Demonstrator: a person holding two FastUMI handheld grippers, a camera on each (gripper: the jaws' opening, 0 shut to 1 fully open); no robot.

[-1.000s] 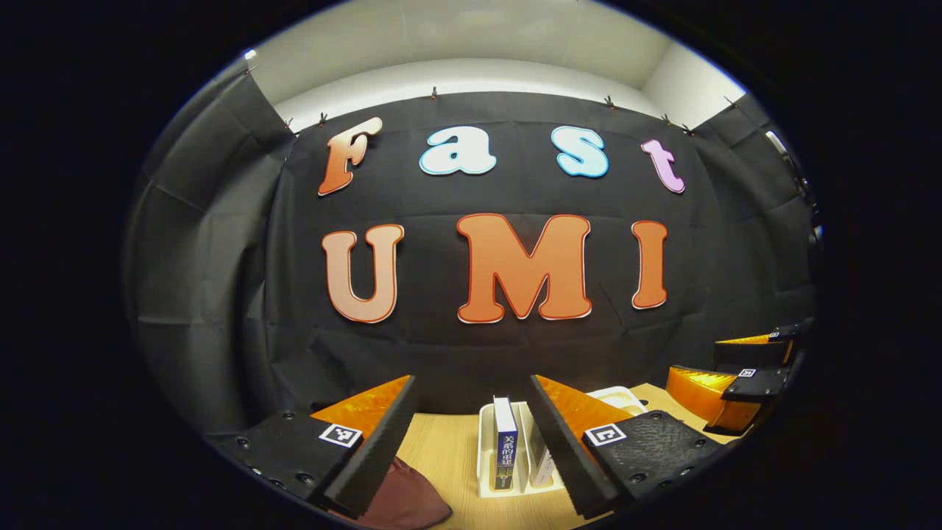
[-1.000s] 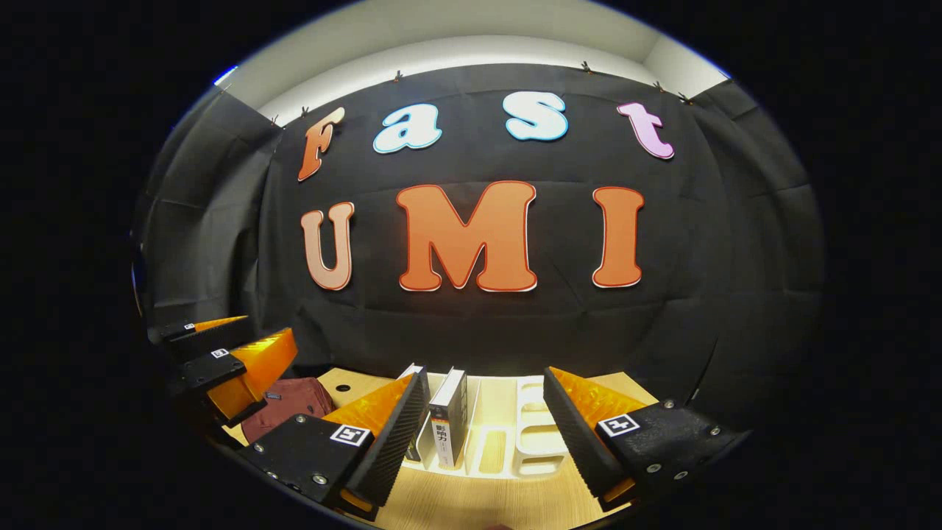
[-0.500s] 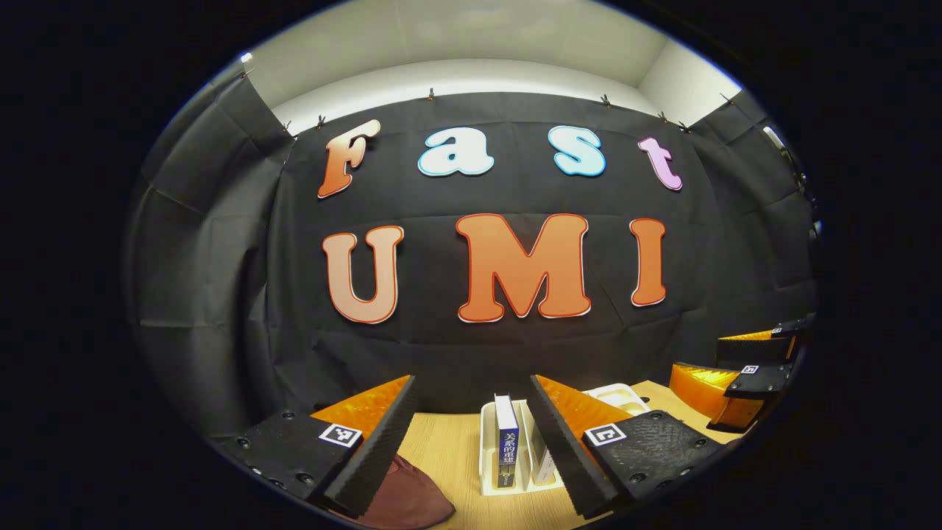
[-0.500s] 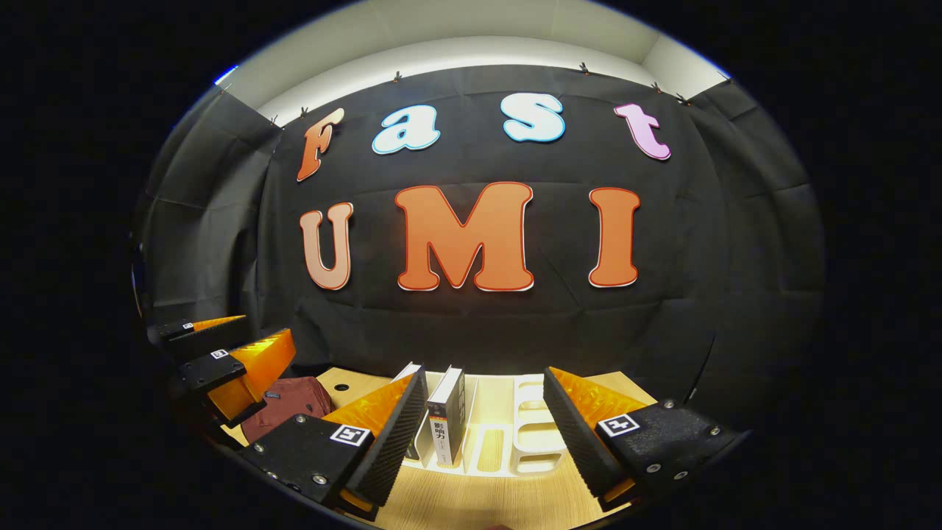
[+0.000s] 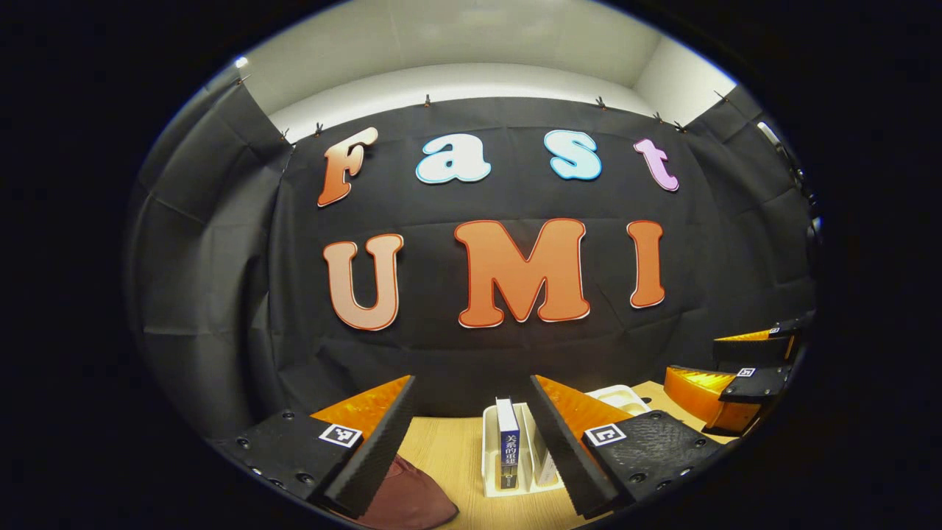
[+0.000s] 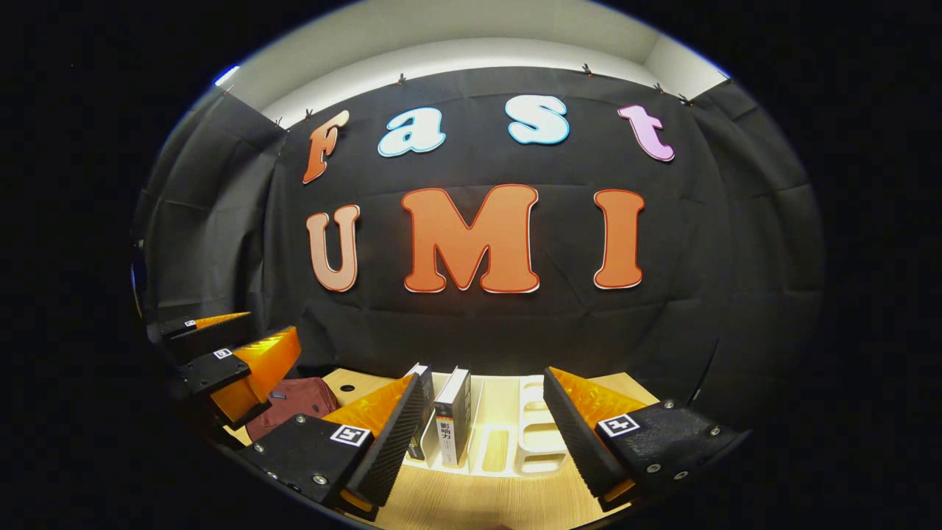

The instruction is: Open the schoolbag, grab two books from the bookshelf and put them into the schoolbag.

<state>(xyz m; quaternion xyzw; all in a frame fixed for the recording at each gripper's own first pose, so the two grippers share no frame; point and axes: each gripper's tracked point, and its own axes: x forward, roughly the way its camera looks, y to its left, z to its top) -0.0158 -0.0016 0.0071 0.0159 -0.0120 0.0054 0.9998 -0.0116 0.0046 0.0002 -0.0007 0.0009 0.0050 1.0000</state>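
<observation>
Both grippers hang above the near edge of the wooden table (image 5: 449,449), aimed at the black cloth wall, and each has its fingers spread wide with nothing between them. In the left gripper view, the left gripper (image 5: 471,442) frames the white bookshelf (image 5: 491,471), a slotted rack standing on the table; a blue-spined book (image 5: 507,453) stands upright in it, with a paler book (image 5: 543,464) just beside it, partly hidden by the gripper's finger. The dark red schoolbag (image 5: 412,500) lies on the table low in that view, tucked partly under the other finger, and from here I cannot tell whether it is open. Off to the side in the same view floats the right gripper (image 5: 736,372), its fingers also apart. In the right gripper view, the right gripper (image 6: 482,430) points at the bookshelf (image 6: 537,442), where a dark-covered book (image 6: 452,423) stands upright in a slot, another book (image 6: 421,419) close beside it. The schoolbag (image 6: 294,401) sits on the table next to the bookshelf, below the left gripper (image 6: 228,353).
</observation>
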